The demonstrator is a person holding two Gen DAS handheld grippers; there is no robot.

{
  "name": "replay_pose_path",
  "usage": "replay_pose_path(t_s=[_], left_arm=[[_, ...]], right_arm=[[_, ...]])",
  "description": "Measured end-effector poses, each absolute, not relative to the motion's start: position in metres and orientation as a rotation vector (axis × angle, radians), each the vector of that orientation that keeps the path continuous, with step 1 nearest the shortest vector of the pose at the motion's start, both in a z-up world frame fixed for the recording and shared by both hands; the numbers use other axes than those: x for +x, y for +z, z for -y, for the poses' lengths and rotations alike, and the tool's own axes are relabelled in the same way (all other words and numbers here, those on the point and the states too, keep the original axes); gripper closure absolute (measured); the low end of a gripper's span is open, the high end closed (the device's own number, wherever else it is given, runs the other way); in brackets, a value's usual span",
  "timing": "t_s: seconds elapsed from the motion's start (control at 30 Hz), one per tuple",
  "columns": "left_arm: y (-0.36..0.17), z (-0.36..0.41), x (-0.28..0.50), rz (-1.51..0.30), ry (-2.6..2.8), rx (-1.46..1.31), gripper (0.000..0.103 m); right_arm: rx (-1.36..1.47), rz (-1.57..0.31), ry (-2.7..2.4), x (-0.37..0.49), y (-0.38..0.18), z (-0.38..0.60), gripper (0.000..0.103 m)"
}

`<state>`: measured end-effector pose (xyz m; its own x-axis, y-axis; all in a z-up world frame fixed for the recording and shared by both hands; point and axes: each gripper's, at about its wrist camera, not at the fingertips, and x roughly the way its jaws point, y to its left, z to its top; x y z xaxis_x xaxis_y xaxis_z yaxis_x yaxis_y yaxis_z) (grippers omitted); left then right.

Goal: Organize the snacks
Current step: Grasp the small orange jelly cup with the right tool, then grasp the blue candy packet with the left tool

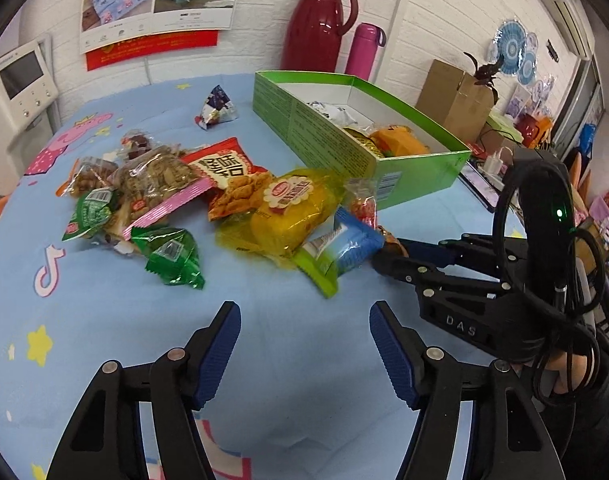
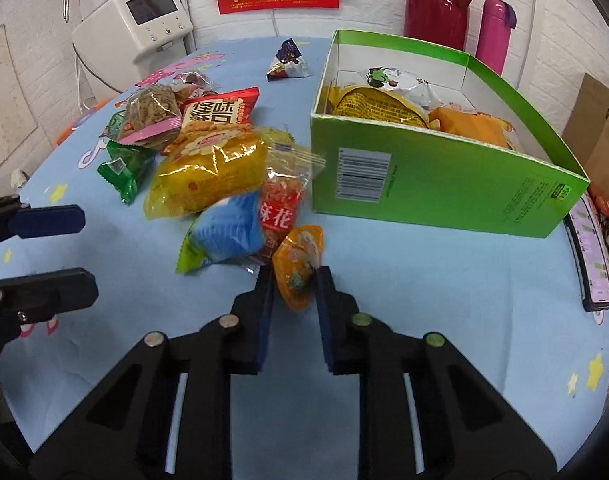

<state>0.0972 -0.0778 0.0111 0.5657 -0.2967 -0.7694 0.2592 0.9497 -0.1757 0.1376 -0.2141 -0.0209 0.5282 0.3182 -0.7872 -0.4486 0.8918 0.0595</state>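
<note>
Even, bright indoor light; soft shadow beneath the left fingers [image 1: 220,344]; glare on yellow snack wrapper [image 2: 212,172] beyond the right fingers [image 2: 264,308]; strong fisheye bending, dark corners; slight blur throughout.

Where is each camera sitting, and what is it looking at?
Left wrist: rides the open left gripper, facing the snack pile and green box; the right gripper shows too.
Right wrist: rides the right gripper, closed on an orange snack packet.
Both show the box, the blue packet and the red jug.
</note>
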Motion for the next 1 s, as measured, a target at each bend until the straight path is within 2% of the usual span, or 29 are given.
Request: replay_pose_path(t_s=[0.07,0.1,0.17,0.47,0.53,0.57,0.6,0.83,0.9,1.0], left_arm=[[0.012,0.088,0.103,-0.914,-0.344,-0.032,0.036],[0.012,0.092,0.105,-0.913,-0.355,-0.026,0.041],[0.011,0.103,0.111,-0.919,-0.375,-0.006,0.045],[-0.008,0.126,0.142,-0.953,-0.352,0.023,0.045],[-0.013,0.124,0.145,-0.975,-0.361,0.007,0.048],[-0.014,0.123,0.145,-0.983,-0.373,-0.004,0.062],[-0.014,0.121,0.144,-0.991,-0.392,-0.020,0.066],[-0.012,0.121,0.147,-0.989,-0.374,-0.027,0.064],[-0.012,0.122,0.150,-0.989,-0.364,-0.024,0.052],[-0.015,0.124,0.154,-0.990,-0.362,-0.023,0.050]], right_arm=[[-0.133,-0.916,0.461,0.132,-0.020,0.220,0.080],[-0.128,-0.913,0.460,0.129,-0.019,0.224,0.080],[-0.119,-0.915,0.448,0.122,-0.019,0.232,0.080],[-0.067,-0.901,0.401,0.105,-0.014,0.261,0.080],[-0.069,-0.896,0.397,0.105,-0.012,0.262,0.080],[-0.067,-0.894,0.402,0.105,-0.012,0.262,0.080],[-0.065,-0.892,0.406,0.106,-0.012,0.261,0.080],[-0.066,-0.892,0.419,0.106,-0.014,0.255,0.080],[-0.063,-0.892,0.422,0.106,-0.014,0.254,0.080],[-0.067,-0.892,0.412,0.107,-0.014,0.255,0.080]])
